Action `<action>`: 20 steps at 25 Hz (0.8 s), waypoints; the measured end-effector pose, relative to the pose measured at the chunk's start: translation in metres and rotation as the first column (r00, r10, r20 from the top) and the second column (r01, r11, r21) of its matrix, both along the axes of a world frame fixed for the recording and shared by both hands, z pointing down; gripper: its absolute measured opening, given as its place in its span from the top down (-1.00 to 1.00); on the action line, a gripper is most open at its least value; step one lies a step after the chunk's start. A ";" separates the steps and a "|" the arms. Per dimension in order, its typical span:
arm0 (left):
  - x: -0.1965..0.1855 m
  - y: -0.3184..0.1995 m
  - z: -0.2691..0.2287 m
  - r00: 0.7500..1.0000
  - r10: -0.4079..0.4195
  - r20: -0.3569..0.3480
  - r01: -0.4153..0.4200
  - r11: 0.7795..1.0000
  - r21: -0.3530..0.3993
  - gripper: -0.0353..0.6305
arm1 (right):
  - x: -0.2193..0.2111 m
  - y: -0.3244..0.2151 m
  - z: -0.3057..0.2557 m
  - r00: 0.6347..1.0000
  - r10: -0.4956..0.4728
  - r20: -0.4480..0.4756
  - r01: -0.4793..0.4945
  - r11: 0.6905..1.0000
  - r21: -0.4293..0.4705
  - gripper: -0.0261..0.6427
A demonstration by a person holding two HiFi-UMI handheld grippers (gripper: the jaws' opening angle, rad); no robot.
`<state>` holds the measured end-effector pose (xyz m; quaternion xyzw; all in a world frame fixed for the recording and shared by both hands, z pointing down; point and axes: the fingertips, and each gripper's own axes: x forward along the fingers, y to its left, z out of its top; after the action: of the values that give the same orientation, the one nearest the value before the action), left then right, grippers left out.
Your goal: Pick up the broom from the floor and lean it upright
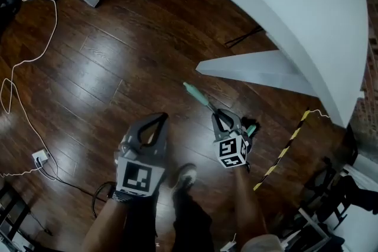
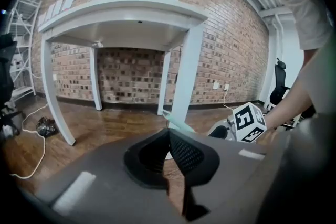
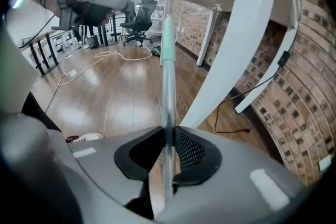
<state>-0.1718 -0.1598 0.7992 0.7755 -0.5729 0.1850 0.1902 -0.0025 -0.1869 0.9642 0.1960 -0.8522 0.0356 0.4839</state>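
We hold the broom (image 3: 168, 60) in our right gripper (image 3: 169, 132), jaws clamped on its metal handle, teal end aimed at the white table (image 1: 283, 15). It looks raised off the floor (image 1: 106, 68). Our left gripper (image 2: 168, 132), farther from the table, is closed on nothing. Uprighting and leaning remain.

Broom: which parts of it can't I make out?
- Head view: the right gripper mostly hides the bristle end of the broom.
- Right gripper view: its own body hides the handle below the jaws.
- Left gripper view: only the green tip shows above the left gripper.
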 end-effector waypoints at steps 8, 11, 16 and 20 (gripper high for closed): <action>0.031 -0.024 -0.080 0.995 0.089 -0.037 -0.087 0.995 0.049 0.89 | 0.041 -0.008 -0.102 0.990 0.089 0.108 -0.098 0.992 0.080 0.66; 0.042 -0.035 -0.102 0.992 0.117 -0.054 -0.113 0.991 0.071 0.89 | 0.064 -0.016 -0.130 0.983 0.138 0.122 -0.150 0.983 0.103 0.66; 0.064 -0.053 -0.122 0.986 0.152 -0.067 -0.147 0.986 0.078 0.89 | 0.103 -0.039 -0.170 0.951 0.254 0.179 -0.280 0.950 0.137 0.65; 0.077 -0.071 -0.128 0.991 0.084 -0.099 -0.081 0.996 0.034 0.89 | 0.128 -0.072 -0.192 0.914 0.321 0.246 -0.362 0.921 0.142 0.65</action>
<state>-0.0953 -0.2311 0.6714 0.8097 -0.5326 0.1449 0.1995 0.1251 -0.2590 0.7723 0.3812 -0.8521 0.0621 0.3533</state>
